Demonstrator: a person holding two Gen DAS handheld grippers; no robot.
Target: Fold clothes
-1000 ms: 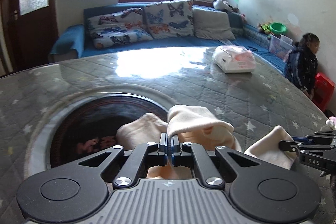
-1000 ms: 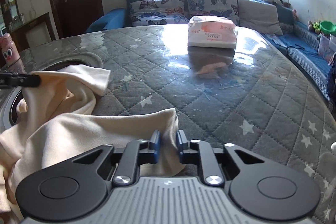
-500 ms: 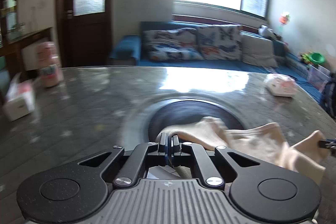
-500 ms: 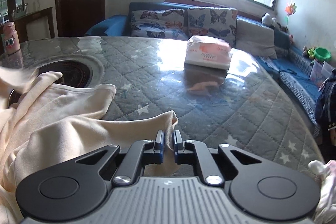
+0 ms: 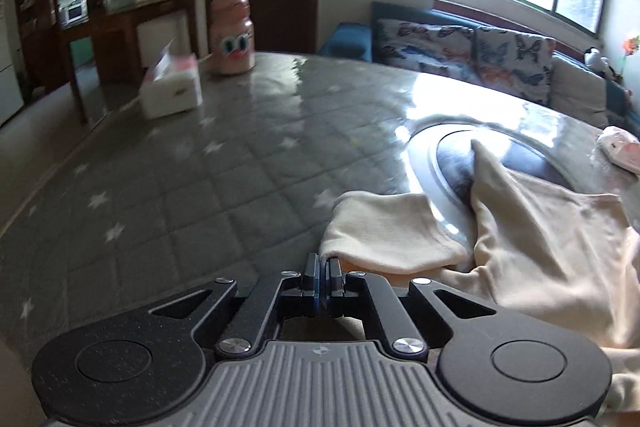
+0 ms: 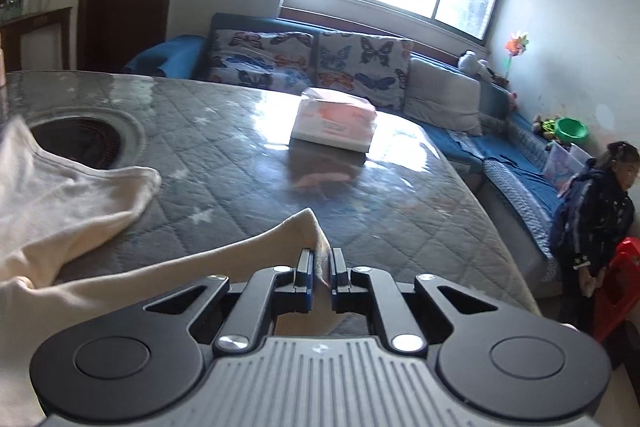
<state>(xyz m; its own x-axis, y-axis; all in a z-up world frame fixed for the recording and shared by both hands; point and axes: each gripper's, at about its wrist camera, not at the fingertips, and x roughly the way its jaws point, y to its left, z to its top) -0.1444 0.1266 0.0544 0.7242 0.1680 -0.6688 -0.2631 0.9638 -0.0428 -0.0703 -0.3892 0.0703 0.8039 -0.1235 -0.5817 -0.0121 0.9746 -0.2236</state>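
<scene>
Lying across the table (image 5: 224, 167), the cream garment (image 5: 540, 227) is pinched at both ends: left gripper (image 5: 322, 269) clenched on one edge, right gripper (image 6: 321, 269) clenched on a corner.

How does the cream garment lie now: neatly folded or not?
Not folded: the cream garment lies loose and rumpled across the table.

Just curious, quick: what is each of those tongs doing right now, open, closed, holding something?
Left tongs: shut on an edge of the cream-coloured soft cloth garment.
Right tongs: shut on another edge of it.
</scene>
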